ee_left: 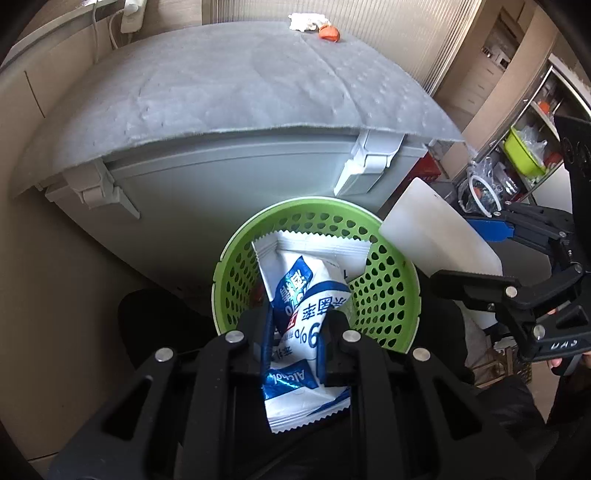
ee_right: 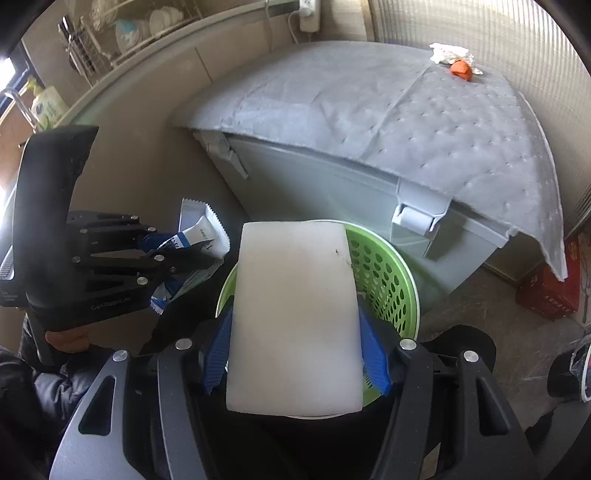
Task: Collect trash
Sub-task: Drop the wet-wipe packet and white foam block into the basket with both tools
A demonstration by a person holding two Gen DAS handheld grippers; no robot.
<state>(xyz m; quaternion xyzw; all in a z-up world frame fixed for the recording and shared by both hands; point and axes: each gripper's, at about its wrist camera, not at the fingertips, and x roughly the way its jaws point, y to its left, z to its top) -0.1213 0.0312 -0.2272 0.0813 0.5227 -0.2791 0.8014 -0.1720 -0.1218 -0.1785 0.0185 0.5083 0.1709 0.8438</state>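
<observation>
My left gripper (ee_left: 295, 332) is shut on a white and blue alcohol-wipe packet (ee_left: 306, 295) and holds it over the green perforated basket (ee_left: 384, 295). My right gripper (ee_right: 295, 354) is shut on a white foam block (ee_right: 295, 314), held above the same basket (ee_right: 388, 280). The block also shows in the left wrist view (ee_left: 436, 236) at the basket's right rim. The left gripper with the packet (ee_right: 203, 236) shows in the right wrist view, left of the basket. A crumpled white tissue (ee_left: 304, 20) and an orange scrap (ee_left: 328, 33) lie on the far edge of the grey box's cover.
A large grey lidded box (ee_left: 229, 184) draped with a grey quilted cloth (ee_right: 406, 110) stands right behind the basket. A beige wall is to the left. A rack with a lime tub (ee_left: 524, 151) stands at the right. A red box (ee_right: 550, 295) sits on the floor.
</observation>
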